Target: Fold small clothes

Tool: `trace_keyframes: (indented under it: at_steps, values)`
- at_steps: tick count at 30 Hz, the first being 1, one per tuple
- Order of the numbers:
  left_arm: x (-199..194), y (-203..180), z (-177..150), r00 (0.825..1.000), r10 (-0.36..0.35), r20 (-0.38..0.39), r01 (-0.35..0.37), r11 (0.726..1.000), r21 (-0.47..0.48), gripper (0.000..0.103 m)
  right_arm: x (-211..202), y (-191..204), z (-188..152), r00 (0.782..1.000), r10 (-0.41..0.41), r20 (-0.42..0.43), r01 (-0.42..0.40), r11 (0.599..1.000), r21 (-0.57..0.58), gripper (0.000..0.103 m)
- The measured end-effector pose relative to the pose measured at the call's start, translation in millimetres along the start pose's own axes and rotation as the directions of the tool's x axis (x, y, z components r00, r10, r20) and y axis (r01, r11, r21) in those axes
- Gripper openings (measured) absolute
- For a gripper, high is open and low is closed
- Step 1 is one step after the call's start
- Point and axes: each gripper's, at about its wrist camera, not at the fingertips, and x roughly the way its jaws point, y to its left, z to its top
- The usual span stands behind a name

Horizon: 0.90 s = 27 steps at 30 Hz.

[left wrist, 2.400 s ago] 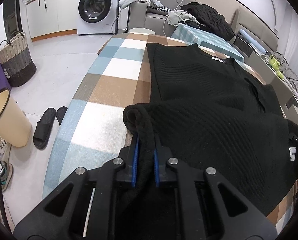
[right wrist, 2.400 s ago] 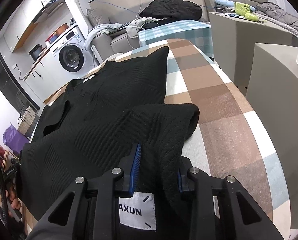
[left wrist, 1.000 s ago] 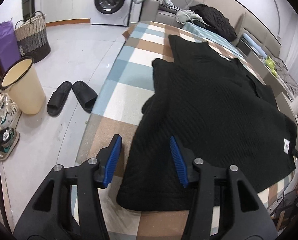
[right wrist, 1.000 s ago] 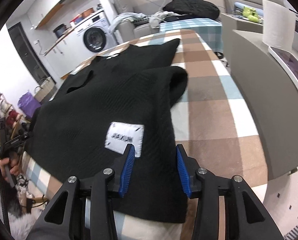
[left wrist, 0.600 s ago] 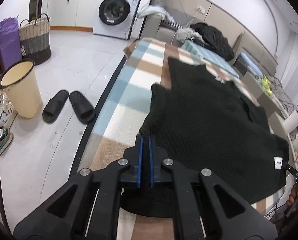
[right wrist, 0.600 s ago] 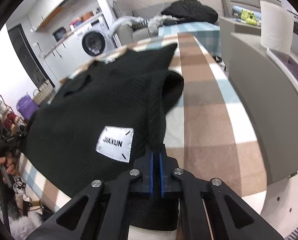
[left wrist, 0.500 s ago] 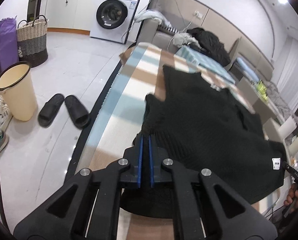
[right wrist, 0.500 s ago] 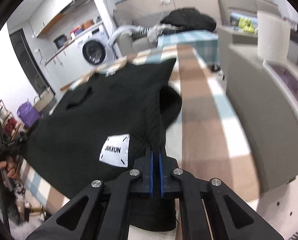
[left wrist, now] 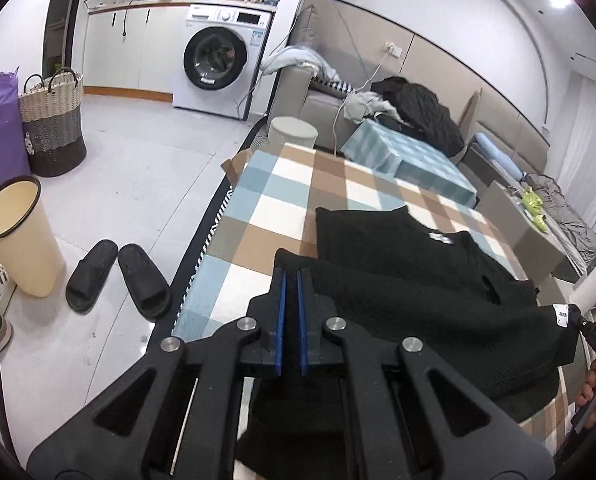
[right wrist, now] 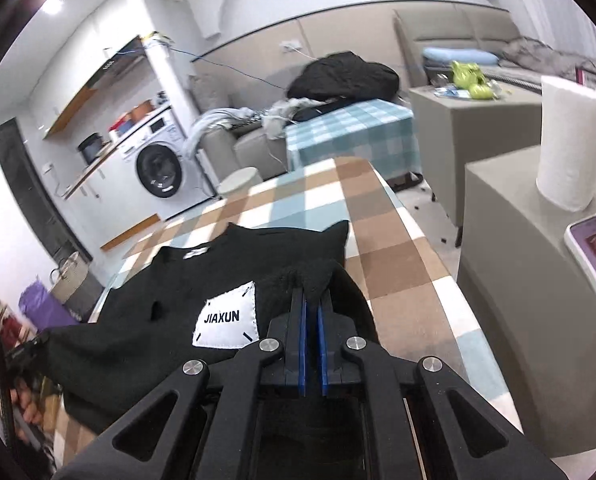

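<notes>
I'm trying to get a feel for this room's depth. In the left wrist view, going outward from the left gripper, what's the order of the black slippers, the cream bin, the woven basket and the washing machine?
1. Black slippers, on the floor just left of the left gripper.
2. Cream bin, further left.
3. Woven basket, upper left.
4. Washing machine, by the back wall.

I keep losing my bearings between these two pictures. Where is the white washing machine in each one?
Left wrist view: washing machine, upper middle, beyond the checked table.
Right wrist view: washing machine, left of centre, against the far wall.
Shared landmark: the black sweater's white neck label.
</notes>
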Motion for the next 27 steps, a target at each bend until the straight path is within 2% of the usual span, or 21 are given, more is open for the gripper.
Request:
trace_keyframes:
  at_steps: [3,6,8,10,12,15,19,23,27]
  values:
    - [28,-1,-5,0.997,0.038,-0.062,-0.037,0.999,0.016,0.003,19,-7,-5,0.999,-0.034,-0.038,0.034,0.999,0.016,0.005]
    - [51,0,-14,0.990,0.064,-0.123,-0.065,0.998,-0.001,0.004,41,-19,-14,0.992,-0.052,-0.118,0.057,0.998,0.033,0.007]
    - [60,3,-23,0.982,0.079,-0.172,-0.082,0.997,-0.010,0.013,50,-26,-19,0.984,-0.061,-0.169,0.069,0.997,0.042,0.013]
    - [59,6,-37,0.978,0.083,-0.192,-0.090,0.996,-0.025,0.033,46,-29,-26,0.979,-0.079,-0.190,0.086,0.996,0.027,0.036]
    - [50,8,-50,0.979,0.077,-0.191,-0.085,0.996,-0.038,0.043,31,-33,-34,0.982,-0.048,-0.183,0.053,0.998,0.023,0.041]
    - [34,4,-71,0.978,0.055,-0.202,-0.057,0.998,-0.006,0.044,8,-35,-53,0.979,-0.020,-0.201,0.022,1.000,0.008,0.042]
    - [25,-4,-90,0.974,0.066,-0.215,-0.058,0.997,0.044,0.044,-13,-33,-82,0.968,0.026,-0.250,-0.027,1.000,-0.001,0.042]
    - [17,-7,-98,0.976,0.064,-0.207,-0.054,0.997,0.053,0.044,-23,-24,-96,0.967,0.037,-0.253,-0.047,0.998,-0.032,0.042]
    - [14,-12,-104,0.975,0.081,-0.206,-0.065,0.994,0.083,0.044,-19,-18,-103,0.965,0.010,-0.261,-0.027,0.998,-0.062,0.042]
